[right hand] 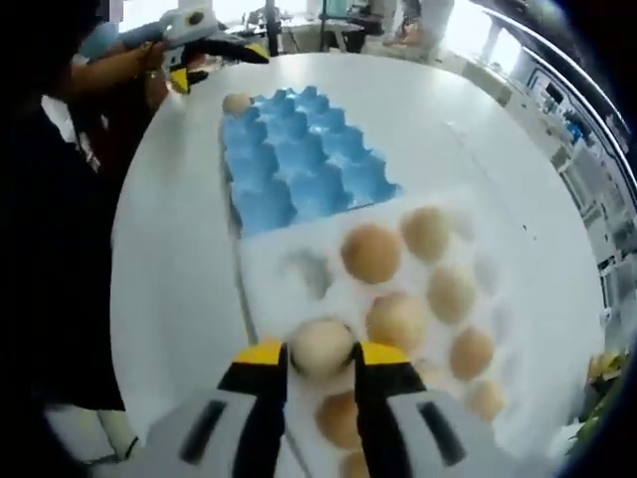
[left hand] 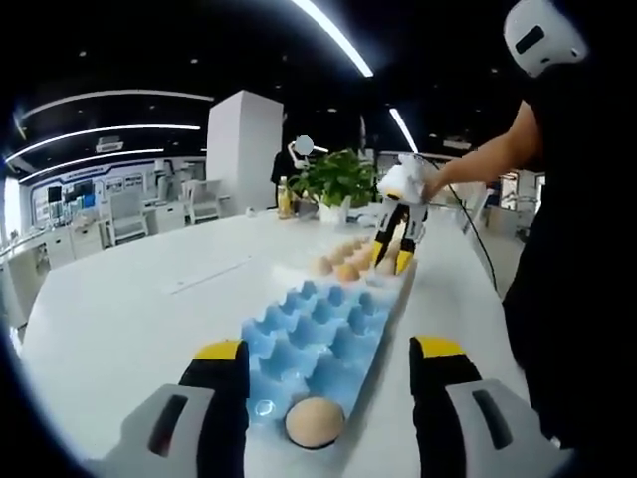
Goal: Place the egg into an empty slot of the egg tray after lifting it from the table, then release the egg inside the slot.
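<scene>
Gripping a pale egg [right hand: 320, 346] between its yellow-tipped fingers [right hand: 261, 360], the right gripper [right hand: 317, 360] is hovering over the white egg tray [right hand: 299, 261], which is already holding several brown eggs. Judged from this, the carrying step is under way; the egg appears, though the fisheye view blurs it, to be just above a slot rather than seated. Next, lowering into an empty cup [right hand: 309, 271] and spreading the fingers gently is required. Across the counter [left hand: 129, 309], the left gripper [left hand: 328, 373] is waiting with fingers spread, framing a blue tray [left hand: 323, 334] and another egg [left hand: 316, 421].
</scene>
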